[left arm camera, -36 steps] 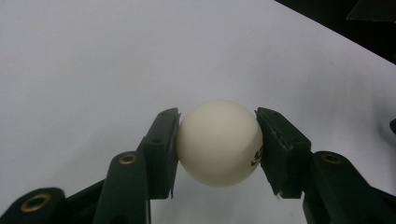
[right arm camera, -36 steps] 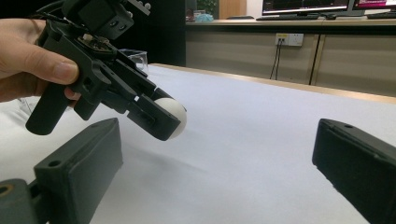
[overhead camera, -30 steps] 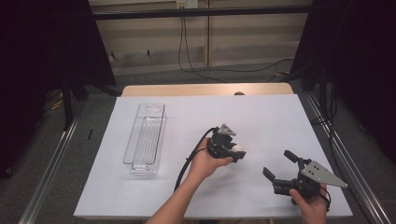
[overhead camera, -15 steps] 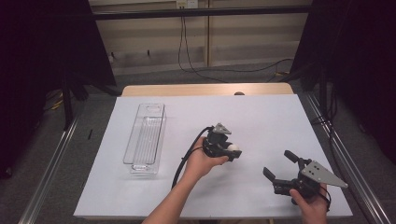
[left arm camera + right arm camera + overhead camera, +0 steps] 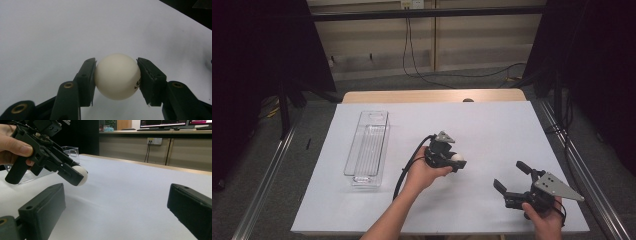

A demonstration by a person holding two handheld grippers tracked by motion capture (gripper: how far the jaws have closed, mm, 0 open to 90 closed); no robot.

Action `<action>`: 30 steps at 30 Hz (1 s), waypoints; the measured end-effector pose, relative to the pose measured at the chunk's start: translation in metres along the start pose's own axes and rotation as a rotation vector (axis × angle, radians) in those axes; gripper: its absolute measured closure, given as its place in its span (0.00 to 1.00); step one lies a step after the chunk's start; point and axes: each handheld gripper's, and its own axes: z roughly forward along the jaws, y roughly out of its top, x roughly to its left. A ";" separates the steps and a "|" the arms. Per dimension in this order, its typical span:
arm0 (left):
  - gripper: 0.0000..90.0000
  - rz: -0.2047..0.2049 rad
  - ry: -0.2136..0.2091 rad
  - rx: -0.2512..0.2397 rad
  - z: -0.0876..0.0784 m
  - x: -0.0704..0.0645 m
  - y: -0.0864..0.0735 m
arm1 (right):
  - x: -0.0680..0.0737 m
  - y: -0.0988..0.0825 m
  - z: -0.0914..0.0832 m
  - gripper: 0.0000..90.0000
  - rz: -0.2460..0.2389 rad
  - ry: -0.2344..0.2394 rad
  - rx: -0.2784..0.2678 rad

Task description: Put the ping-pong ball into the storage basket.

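Step in hand, as I judge it: carry. Your left hand-held gripper (image 5: pixel 455 161) clamped on white ball (image 5: pixel 117 76), pads on both sides, ball lifted clear of worktop (image 5: pixel 492 125) near its middle. Your right hand-held gripper (image 5: pixel 508 177) spread wide, nothing between jaws, low over worktop's near right part. Next move likely calls for swing left to clear tray (image 5: pixel 368 147), ball centred over opening before release. Ball round: no long axis, no pointing direction; small dark print faces one pad.
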 end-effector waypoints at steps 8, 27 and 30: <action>0.57 -0.003 -0.002 0.006 -0.004 0.001 0.000 | 0.000 0.000 0.000 0.02 -0.002 -0.002 0.001; 0.57 -0.008 0.016 0.003 -0.017 0.007 0.000 | -0.001 0.000 0.000 0.01 -0.004 -0.003 -0.004; 0.57 -0.010 0.021 0.004 -0.019 0.008 0.000 | -0.001 0.000 0.000 0.02 -0.004 -0.002 -0.001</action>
